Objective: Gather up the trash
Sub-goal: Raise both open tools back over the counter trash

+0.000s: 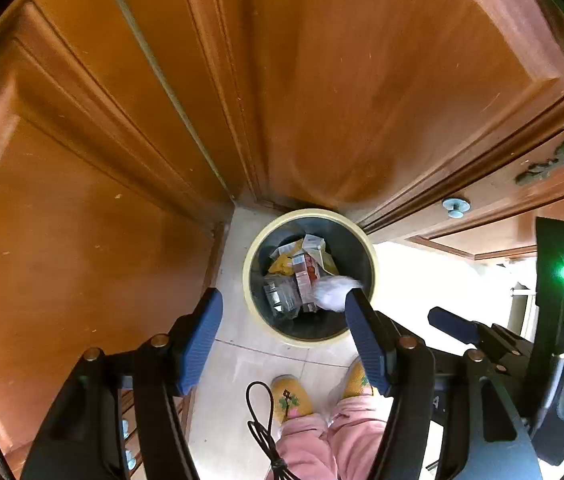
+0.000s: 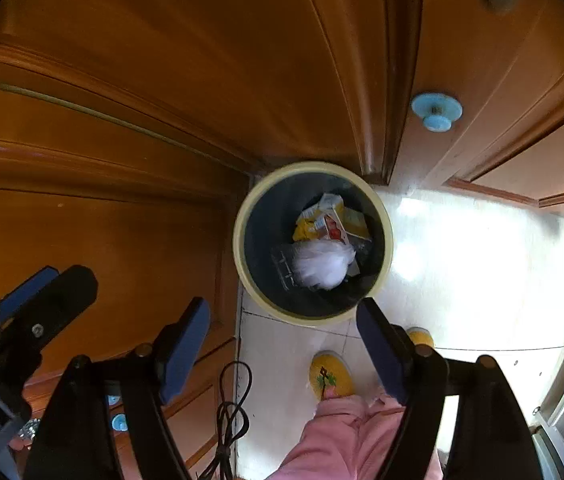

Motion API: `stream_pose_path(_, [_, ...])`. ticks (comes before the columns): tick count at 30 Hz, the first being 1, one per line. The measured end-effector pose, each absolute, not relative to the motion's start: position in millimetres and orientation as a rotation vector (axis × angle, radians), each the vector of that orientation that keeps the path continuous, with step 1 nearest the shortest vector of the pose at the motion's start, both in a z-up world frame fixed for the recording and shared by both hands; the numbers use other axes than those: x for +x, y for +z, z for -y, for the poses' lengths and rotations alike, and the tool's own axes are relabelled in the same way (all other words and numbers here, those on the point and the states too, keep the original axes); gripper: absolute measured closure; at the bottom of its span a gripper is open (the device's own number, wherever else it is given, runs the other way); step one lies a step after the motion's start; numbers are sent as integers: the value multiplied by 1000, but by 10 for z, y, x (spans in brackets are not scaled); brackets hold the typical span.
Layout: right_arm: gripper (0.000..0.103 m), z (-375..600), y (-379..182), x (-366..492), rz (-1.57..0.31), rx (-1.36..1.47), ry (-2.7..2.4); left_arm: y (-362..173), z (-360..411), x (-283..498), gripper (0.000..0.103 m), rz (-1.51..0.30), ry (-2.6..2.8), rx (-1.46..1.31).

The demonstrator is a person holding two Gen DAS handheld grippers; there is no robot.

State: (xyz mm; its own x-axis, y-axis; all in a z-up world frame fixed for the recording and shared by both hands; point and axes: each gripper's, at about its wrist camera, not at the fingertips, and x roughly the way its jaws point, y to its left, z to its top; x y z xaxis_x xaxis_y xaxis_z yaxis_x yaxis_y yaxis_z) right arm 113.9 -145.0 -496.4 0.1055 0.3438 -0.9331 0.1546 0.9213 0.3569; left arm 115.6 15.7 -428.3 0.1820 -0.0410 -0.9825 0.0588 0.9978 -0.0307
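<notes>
Hanging over a round bin [image 1: 254, 312], both grippers point steeply down. Left gripper [image 1: 282, 332]: jaws parted, nothing between the blue pads. Right gripper [image 2: 282, 334]: jaws also spread, empty.

White crumpled wad [image 2: 323, 266], blurred, sits within the bin's mouth on top of the other rubbish; whether it is resting or in the air I cannot tell. In the left wrist view the same wad shows just beside the right-hand pad, touching or only overlapping, unclear.

Bin has a cream rim and dark inside. It holds a yellow wrapper [image 2: 305, 229], small cartons [image 2: 331, 220] and a clear plastic tray [image 1: 278, 296].

Bin stands on pale tile floor [image 2: 461, 280] in a corner of wooden cabinet doors [image 1: 341, 80]. Yellow slippers [image 2: 329, 376] and pink trouser legs [image 2: 341, 440] just beside it. Black cable [image 1: 262, 420] dangles near the legs.
</notes>
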Motion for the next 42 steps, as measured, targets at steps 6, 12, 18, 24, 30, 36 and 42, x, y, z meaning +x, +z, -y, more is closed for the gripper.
stream_pose_path(6, [26, 1513, -4708, 1040, -1448, 465, 142, -4032, -129, 1111, 37, -1376, -76, 40])
stream_pose_path(12, [26, 1559, -4286, 909, -1415, 484, 151, -3618, 28, 1008, 36, -1352, -116, 88])
stream_pose_path(18, [26, 1646, -3720, 803, -1357, 485, 161, -2956, 143, 939, 36, -1305, -158, 124])
stream_pose_path(24, [26, 1737, -2933, 735, -1249, 437, 162, -2208, 106, 888, 34, -1217, -190, 88])
stream_pose_path(30, [26, 1749, -2196, 677, -1115, 359, 147, -1408, 56, 922, 34, -1070, -204, 69])
stream_pose_path(36, [26, 1772, -1517, 713, -1020, 278, 105, -727, 3, 986, 31, -896, -193, 46])
stream_pose_path(42, [27, 1900, -962, 901, -914, 222, 38, -185, 25, 1068, 31, -753, -144, 91])
